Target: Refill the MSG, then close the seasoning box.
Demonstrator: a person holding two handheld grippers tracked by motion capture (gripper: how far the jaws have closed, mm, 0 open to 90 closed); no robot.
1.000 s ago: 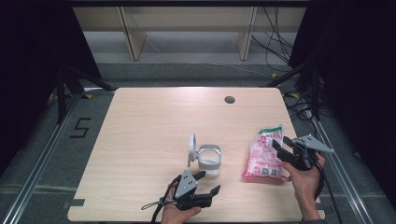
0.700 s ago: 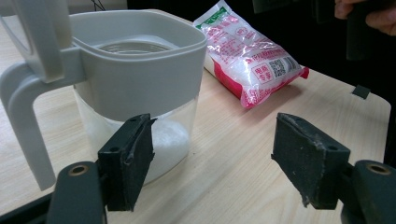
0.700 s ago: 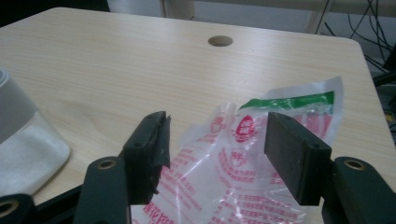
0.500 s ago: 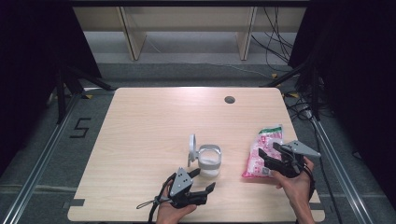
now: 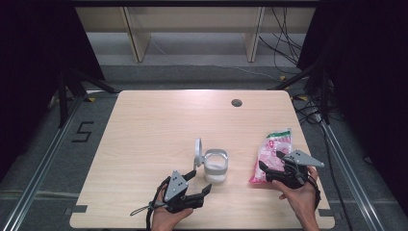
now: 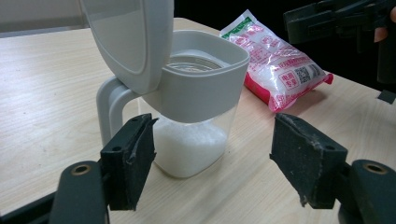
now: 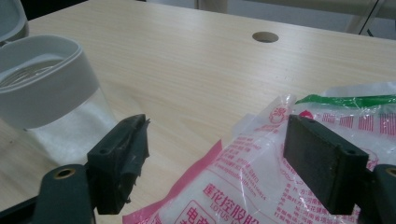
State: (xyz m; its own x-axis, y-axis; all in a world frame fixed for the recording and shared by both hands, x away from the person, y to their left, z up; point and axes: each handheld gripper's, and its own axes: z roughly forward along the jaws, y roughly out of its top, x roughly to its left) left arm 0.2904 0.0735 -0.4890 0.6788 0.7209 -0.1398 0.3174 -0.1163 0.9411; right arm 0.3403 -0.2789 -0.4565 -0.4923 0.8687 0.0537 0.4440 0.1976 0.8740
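Note:
A clear container [image 5: 214, 166] with a grey collar, a handle and its lid flipped up stands near the table's front, part full of white grains. A pink and white bag [image 5: 273, 153] lies flat to its right. My left gripper [image 5: 198, 182] is open just in front of the container [image 6: 201, 93], apart from it, in the left gripper view [image 6: 212, 163]. My right gripper [image 5: 270, 161] is at the bag's near end. Its jaws have just been opening and stand open [image 7: 219, 158] above the bag [image 7: 252, 191], whose corner lies between them with the pads off it.
The pale wooden table [image 5: 159, 125] has a round cable hole [image 5: 236, 102] at the back right. Shelving and loose cables lie on the floor beyond its far edge. Metal rails run along both sides. The other gripper [image 6: 345, 23] shows beyond the bag [image 6: 275, 60].
My right hand has slid left and nearer along the bag and its jaws stand wider. My left hand has drifted a little to the left; the container and bag have stayed put.

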